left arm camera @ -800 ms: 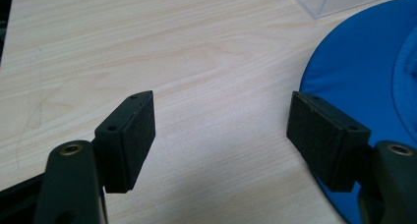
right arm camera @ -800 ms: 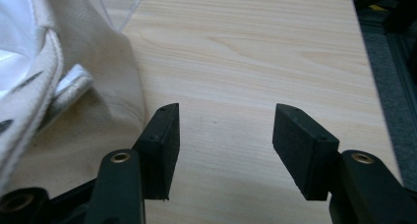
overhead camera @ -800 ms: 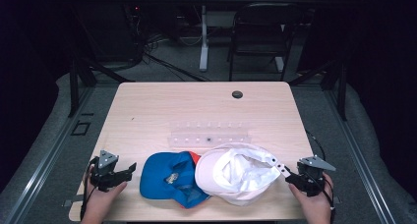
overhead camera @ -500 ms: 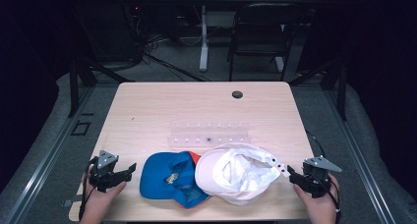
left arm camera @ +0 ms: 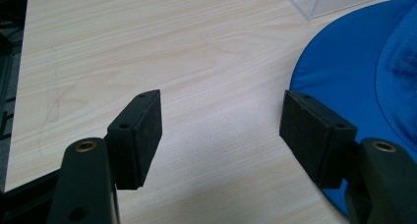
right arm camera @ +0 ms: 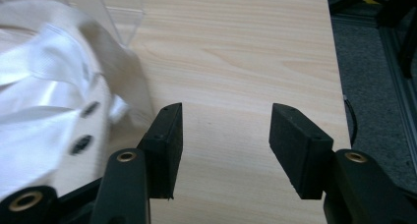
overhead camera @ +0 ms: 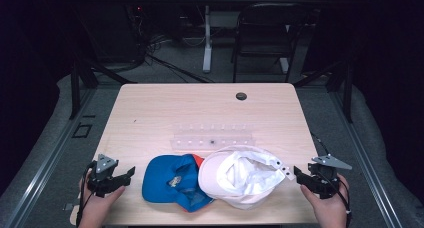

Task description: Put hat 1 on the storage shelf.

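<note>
My left gripper point(overhead camera: 131, 172) and right gripper point(overhead camera: 297, 172) both rest with jaws wide and nothing between them, near the tabletop's point(overhead camera: 165, 113) front corners. Between them, along the front edge, the blue cap point(overhead camera: 167, 180) touches the white cap point(overhead camera: 240, 175).

Dim lab or test room — pale wooden table point(overhead camera: 165, 113) ringed by grey floor mats point(overhead camera: 45, 133), cable tangle point(overhead camera: 150, 53) and black chair point(overhead camera: 262, 43) beyond the grippers' far side.
</note>
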A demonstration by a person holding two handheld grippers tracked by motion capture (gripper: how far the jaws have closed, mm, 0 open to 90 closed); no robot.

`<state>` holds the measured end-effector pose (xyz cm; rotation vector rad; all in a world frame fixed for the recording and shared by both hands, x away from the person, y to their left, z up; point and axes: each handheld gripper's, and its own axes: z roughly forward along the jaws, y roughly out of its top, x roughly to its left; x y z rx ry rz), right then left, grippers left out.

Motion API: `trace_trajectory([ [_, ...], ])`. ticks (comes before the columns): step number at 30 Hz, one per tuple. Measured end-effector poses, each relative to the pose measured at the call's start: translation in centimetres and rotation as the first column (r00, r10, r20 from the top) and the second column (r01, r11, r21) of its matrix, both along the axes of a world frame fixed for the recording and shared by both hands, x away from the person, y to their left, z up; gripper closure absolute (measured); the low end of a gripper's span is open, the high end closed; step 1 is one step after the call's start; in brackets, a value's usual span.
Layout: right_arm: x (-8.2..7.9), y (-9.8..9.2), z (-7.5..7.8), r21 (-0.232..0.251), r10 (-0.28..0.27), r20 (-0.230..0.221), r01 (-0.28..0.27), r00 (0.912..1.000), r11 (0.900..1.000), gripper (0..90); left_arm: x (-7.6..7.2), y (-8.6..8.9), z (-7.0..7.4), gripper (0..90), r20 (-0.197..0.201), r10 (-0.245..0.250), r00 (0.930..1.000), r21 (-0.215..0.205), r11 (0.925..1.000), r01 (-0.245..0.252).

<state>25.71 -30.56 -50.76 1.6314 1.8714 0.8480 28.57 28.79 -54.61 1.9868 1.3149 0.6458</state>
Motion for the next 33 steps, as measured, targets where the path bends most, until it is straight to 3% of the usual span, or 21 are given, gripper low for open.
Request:
trace_trajectory([
  [3, -0.1, 0.3, 1.3, 0.006, 0.029, 0.009, -0.029, 0.9995, 1.000, 48.3, 0.0, 0.0, 0.0, 32.8, 0.001, -0.002, 1.0000, -0.001, 1.0000, 0.002],
  [9, 0.1, 0.6, 3.2, 0.003, 0.064, -0.031, -0.064, 0.9974, 0.998, 50.4, 0.0, 0.0, 0.1, 32.8, -0.002, -0.001, 1.0000, -0.006, 1.0000, 0.001],
  [12, 0.3, 0.7, 4.0, 0.032, 0.092, -0.053, -0.090, 0.9944, 0.995, 50.9, 0.0, -0.2, -0.1, 32.8, -0.002, -0.001, 1.0000, 0.003, 1.0000, 0.001],
  [19, 0.8, 2.0, 5.3, -0.020, 0.144, -0.087, -0.146, 0.9858, 0.989, 53.0, 0.1, -0.4, -0.4, 32.8, -0.016, -0.006, 0.9999, 0.006, 1.0000, 0.006],
  [21, 1.2, 2.6, 5.9, -0.047, 0.172, -0.107, -0.178, 0.9792, 0.983, 52.7, 0.1, -0.4, -0.5, 32.8, -0.018, -0.009, 0.9998, 0.005, 0.9999, 0.009],
  [28, 2.2, 3.8, 6.7, -0.021, 0.221, -0.187, -0.228, 0.9572, 0.973, 51.9, 0.2, -0.4, -0.7, 32.9, -0.024, -0.008, 0.9997, 0.003, 1.0000, 0.008],
  [33, 3.3, 4.0, 6.4, 0.056, 0.218, -0.278, -0.211, 0.9354, 0.976, 51.8, 0.3, -0.5, -0.8, 32.9, -0.023, -0.013, 0.9996, 0.005, 0.9999, 0.013],
])
